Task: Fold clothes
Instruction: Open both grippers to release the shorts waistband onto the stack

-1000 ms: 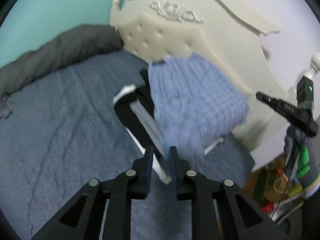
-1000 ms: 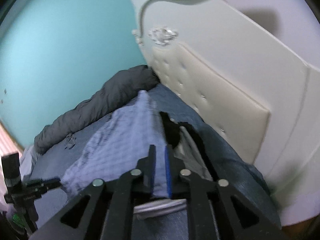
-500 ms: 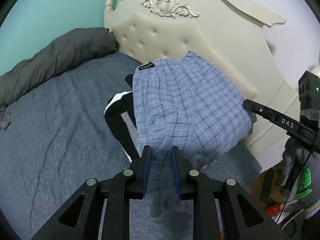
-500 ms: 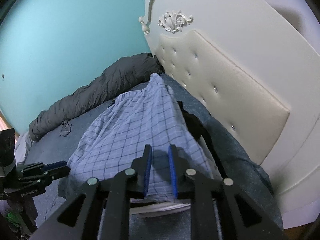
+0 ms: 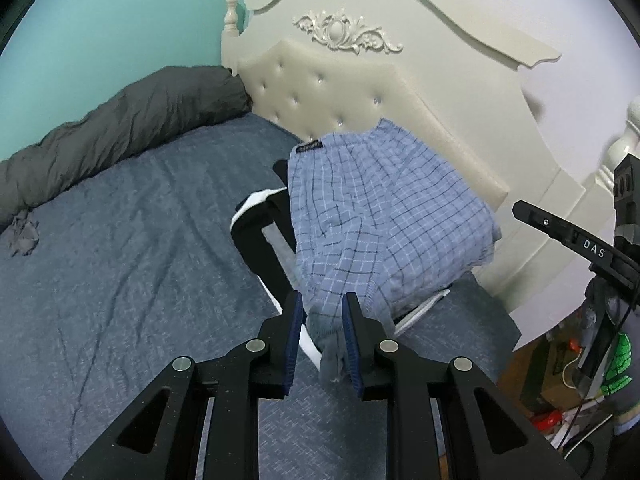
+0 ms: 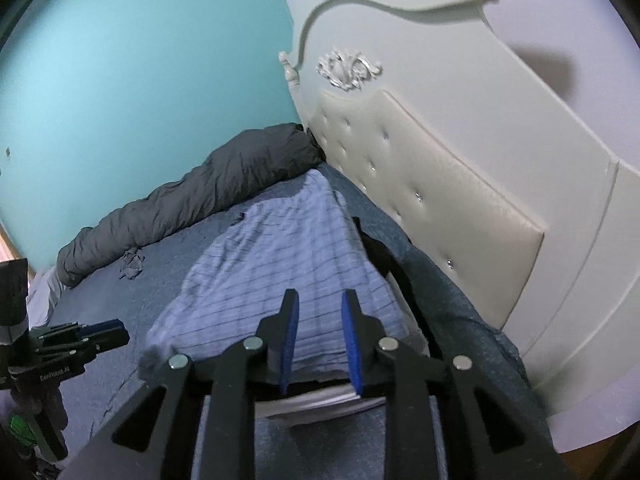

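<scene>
The blue checked shorts (image 5: 384,216) lie ahead of both tongs on a black-and-white garment (image 5: 260,248) on the bed (image 5: 120,264), near the headboard (image 5: 360,92). A bunched corner hangs between the left tongs (image 5: 322,312), whose pads do not visibly press it. The right tongs (image 6: 318,316) have just been opening, released over the shorts' near edge.

Grey duvet (image 5: 120,124), cream headboard (image 5: 360,92)
</scene>
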Action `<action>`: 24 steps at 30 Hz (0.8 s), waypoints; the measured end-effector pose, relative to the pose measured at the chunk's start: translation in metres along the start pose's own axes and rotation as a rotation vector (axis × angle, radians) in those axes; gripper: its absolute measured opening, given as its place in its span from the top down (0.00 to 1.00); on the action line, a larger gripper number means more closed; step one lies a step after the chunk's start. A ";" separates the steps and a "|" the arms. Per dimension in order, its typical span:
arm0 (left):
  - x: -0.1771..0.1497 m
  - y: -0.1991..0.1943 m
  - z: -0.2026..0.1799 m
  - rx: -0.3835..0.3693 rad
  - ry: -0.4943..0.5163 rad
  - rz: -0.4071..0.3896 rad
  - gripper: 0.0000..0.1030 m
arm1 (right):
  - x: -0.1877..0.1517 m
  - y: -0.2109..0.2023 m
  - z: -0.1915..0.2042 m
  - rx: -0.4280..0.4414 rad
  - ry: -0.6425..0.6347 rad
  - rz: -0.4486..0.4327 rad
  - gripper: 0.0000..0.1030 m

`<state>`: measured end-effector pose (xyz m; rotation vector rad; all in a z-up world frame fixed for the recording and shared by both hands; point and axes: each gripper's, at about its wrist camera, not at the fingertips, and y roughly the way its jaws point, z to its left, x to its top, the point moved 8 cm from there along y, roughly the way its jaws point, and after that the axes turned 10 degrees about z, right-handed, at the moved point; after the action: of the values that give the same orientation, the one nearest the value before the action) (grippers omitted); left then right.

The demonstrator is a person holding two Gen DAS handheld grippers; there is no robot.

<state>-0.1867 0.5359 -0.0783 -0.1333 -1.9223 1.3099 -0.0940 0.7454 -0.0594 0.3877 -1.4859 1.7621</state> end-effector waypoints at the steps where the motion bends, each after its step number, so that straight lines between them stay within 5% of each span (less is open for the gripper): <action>1: -0.001 -0.007 0.000 0.001 0.000 -0.007 0.78 | 0.000 -0.004 0.004 0.003 -0.001 -0.003 0.79; 4: -0.004 -0.025 0.001 0.001 0.000 -0.022 0.77 | -0.002 -0.017 0.017 0.006 -0.007 -0.015 0.77; 6: -0.006 -0.034 0.001 0.002 0.001 -0.031 0.75 | -0.004 -0.025 0.025 0.006 -0.011 -0.022 0.59; 13: -0.018 -0.070 -0.005 -0.008 0.019 -0.062 0.73 | -0.010 -0.052 0.046 -0.013 -0.007 -0.045 0.55; 24: -0.035 -0.121 -0.006 0.000 0.037 -0.124 0.61 | -0.024 -0.102 0.078 -0.105 -0.009 -0.107 0.27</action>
<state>-0.1187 0.4673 0.0033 -0.0374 -1.8691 1.2173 -0.0235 0.6652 0.0159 0.4144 -1.5281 1.5936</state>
